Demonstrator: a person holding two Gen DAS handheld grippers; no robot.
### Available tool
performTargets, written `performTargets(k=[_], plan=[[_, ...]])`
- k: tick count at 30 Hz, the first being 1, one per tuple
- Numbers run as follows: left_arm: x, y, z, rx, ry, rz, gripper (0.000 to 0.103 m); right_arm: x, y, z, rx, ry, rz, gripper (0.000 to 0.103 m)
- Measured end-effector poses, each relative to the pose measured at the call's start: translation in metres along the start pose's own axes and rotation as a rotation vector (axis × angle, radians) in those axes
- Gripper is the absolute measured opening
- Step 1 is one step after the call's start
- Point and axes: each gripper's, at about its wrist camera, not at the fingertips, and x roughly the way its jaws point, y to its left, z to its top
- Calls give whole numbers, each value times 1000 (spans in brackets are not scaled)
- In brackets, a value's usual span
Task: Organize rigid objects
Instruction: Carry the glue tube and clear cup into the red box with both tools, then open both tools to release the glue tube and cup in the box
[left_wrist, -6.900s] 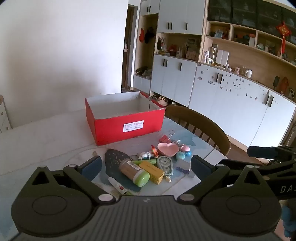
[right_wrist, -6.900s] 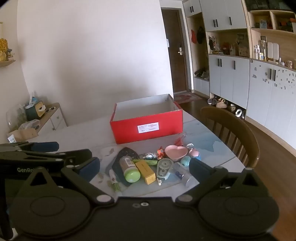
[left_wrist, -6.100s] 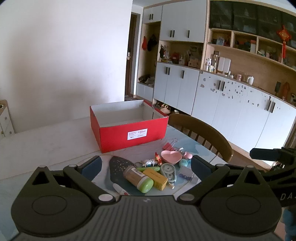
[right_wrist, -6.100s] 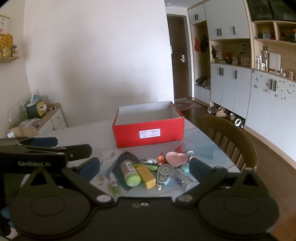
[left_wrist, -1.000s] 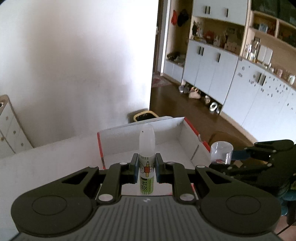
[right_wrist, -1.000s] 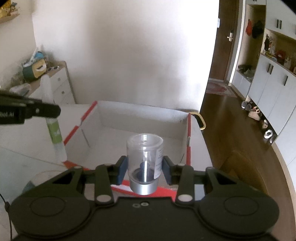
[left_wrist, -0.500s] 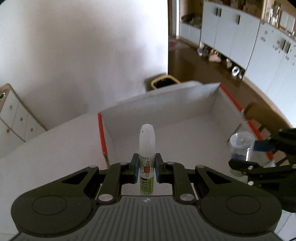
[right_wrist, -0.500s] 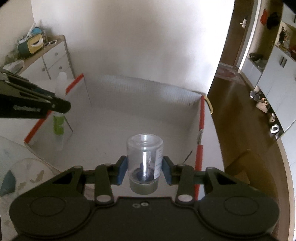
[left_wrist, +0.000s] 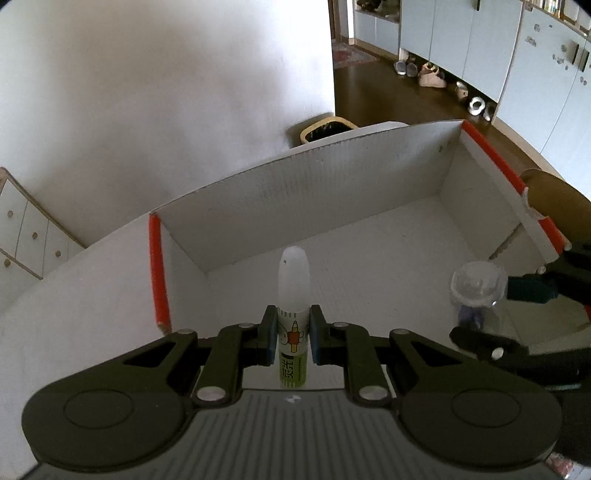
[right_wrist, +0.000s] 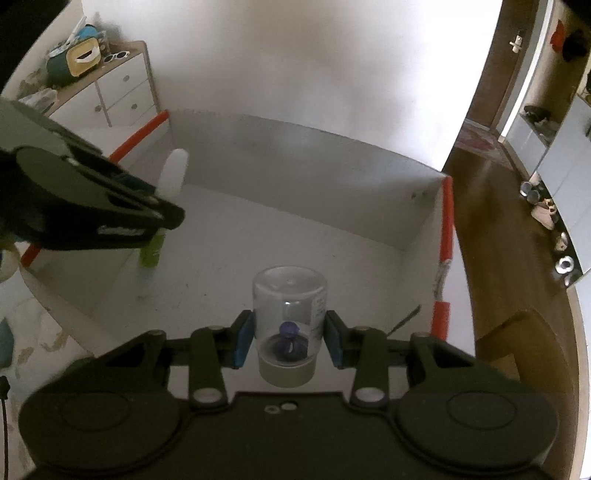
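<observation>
Here both grippers hang over the open box (left_wrist: 332, 184), a red carton with white inner walls and a bare white floor, standing on the pale worktop (left_wrist: 74, 295). The left gripper (left_wrist: 293, 334) has its jaws pinching a glue stick (left_wrist: 293, 295) around its printed label, the frosted cap pointing forward and down at the box floor, near the left wall of the box. The right gripper (right_wrist: 290, 338) has its jaws clamped on a small clear jar (right_wrist: 289, 317), blue pads pressed on either side of it; the jar has a grey base and a dark blue piece inside, and it sits over the middle of the box floor. In the right wrist view the left gripper shows at the left edge, with the stick's white cap above it and its green end below, just inside the box's left wall. In the left wrist view the jar appears at the right, near the right wall with its red rim. Beyond the box are a white wall, a drawer unit (right_wrist: 122, 85), a bin (left_wrist: 325, 129) and shoes (left_wrist: 428, 75) on a wooden floor.
</observation>
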Motion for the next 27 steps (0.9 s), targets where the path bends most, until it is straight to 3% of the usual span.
performTargets(k=[13,27], plan=[[34,-5,6,11,59,4,17,28,-6,-1,17,36,10,40],[50,-7,2,43,163,8,17,28,-2,-1,20,33,-1,42]])
